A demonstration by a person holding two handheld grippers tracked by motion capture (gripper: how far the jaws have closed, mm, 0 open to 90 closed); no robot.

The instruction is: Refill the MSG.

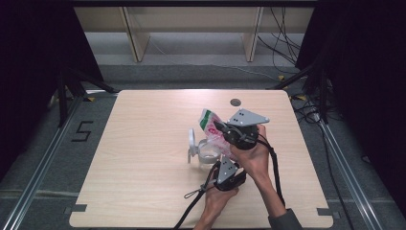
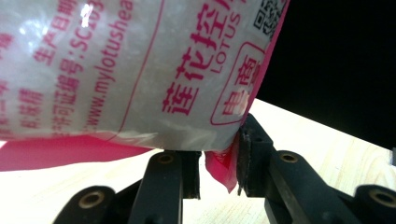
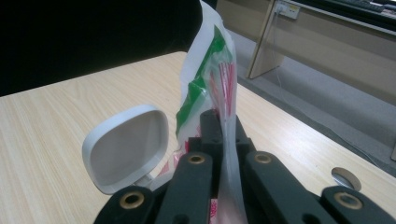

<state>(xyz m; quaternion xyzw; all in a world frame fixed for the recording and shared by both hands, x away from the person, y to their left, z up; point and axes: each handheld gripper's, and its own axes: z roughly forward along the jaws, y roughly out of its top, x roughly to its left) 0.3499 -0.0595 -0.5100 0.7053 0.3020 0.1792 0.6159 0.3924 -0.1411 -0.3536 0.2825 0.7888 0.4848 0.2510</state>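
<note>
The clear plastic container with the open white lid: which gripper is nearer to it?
Left. The left gripper sits right beside the container, pinching the bag's lower corner; the right gripper grips the bag higher up.

Bag [image 1: 210,125]: translucent white plastic, pink-red printed lettering and a pink-red bottom edge, a black square code near one corner; green and red-striped band along its upper side; container [image 1: 209,152] just below the bag: clear, with a white hinged lid [image 3: 127,147] beside the bag; left gripper [image 1: 221,164]: black jaws, brass-coloured rivets, grey plate on top; right gripper [image 1: 221,127]: black jaws, same brass rivets, grey plate; table [image 1: 143,143] under the bag: pale wood grain, one dark round hole [image 1: 235,102] beyond the bag.
</note>
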